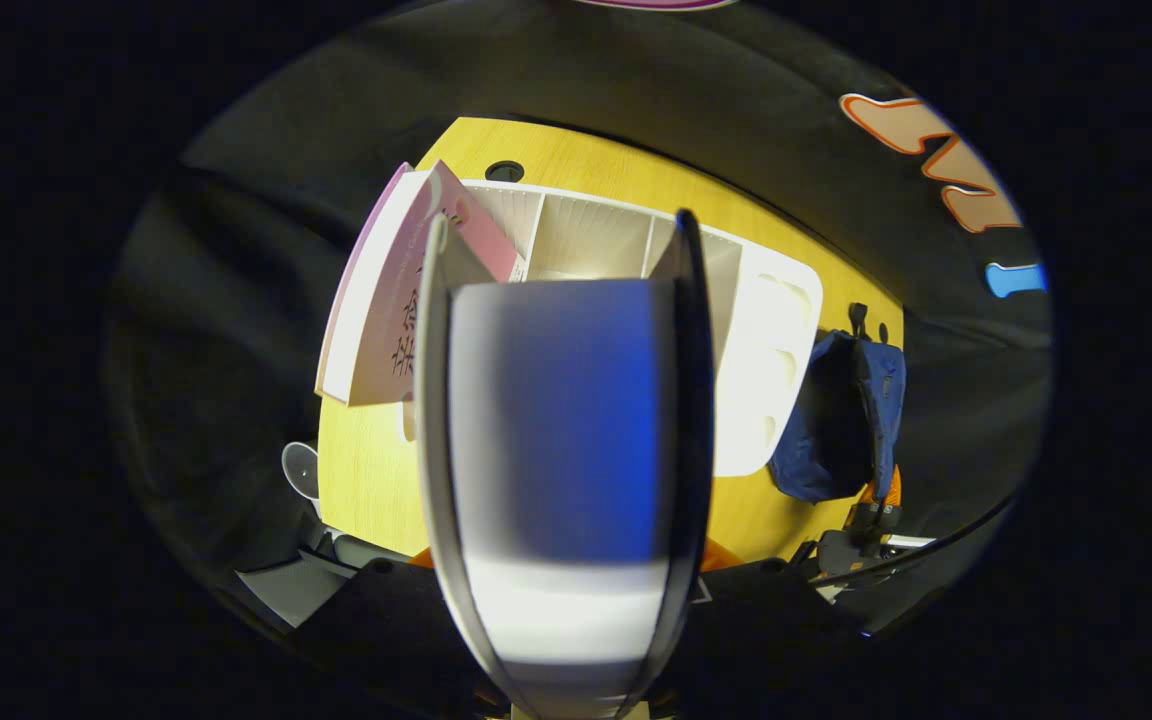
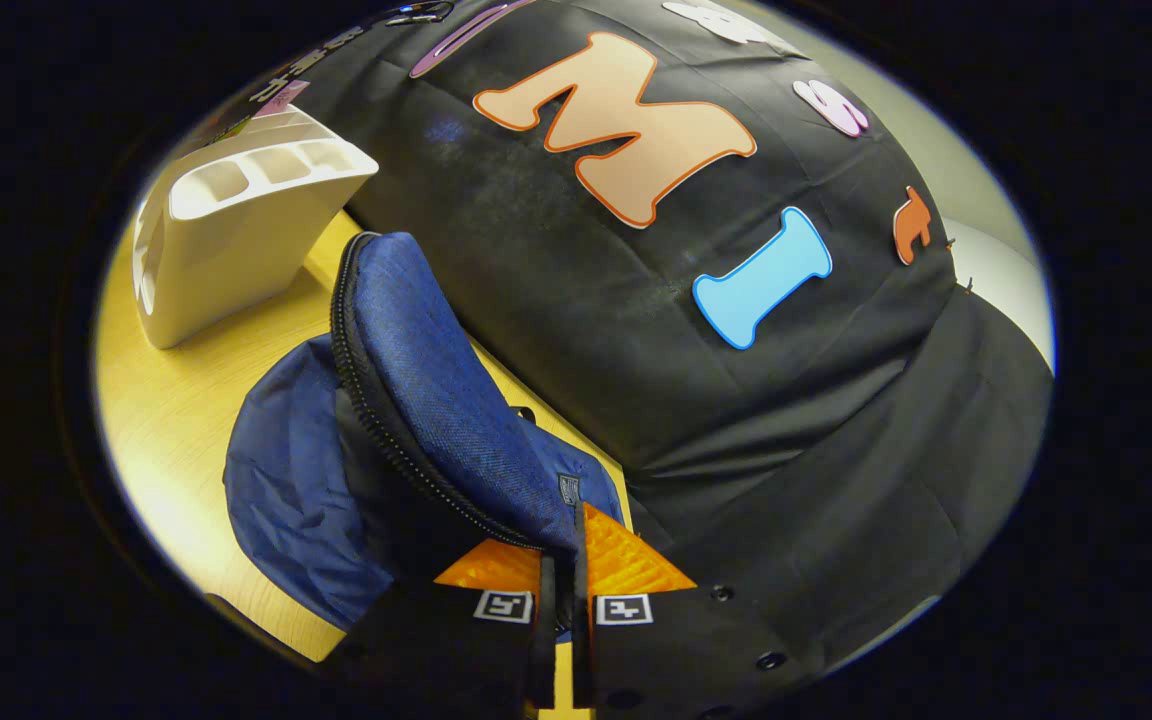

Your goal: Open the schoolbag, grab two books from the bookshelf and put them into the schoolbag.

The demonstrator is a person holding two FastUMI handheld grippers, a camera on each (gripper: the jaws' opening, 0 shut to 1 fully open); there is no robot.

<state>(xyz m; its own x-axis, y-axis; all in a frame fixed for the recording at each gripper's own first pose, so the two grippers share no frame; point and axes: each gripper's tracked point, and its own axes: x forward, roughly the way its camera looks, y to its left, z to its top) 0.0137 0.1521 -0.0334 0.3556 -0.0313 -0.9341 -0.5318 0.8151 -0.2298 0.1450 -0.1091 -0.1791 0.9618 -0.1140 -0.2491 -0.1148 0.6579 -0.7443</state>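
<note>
The left gripper (image 1: 561,420) clenched a blue-and-white book (image 1: 556,440) above the white bookshelf (image 1: 766,340), while the right gripper (image 2: 558,575) pinched the schoolbag's flap (image 2: 436,380), holding its mouth open for loading.

A yellow wooden table (image 2: 186,400) stands against the black cloth wall (image 2: 786,420).

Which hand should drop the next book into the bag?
Left, probably: its gripper is clamped on a book, while the right gripper pinches the bag's flap, holding it open.
</note>
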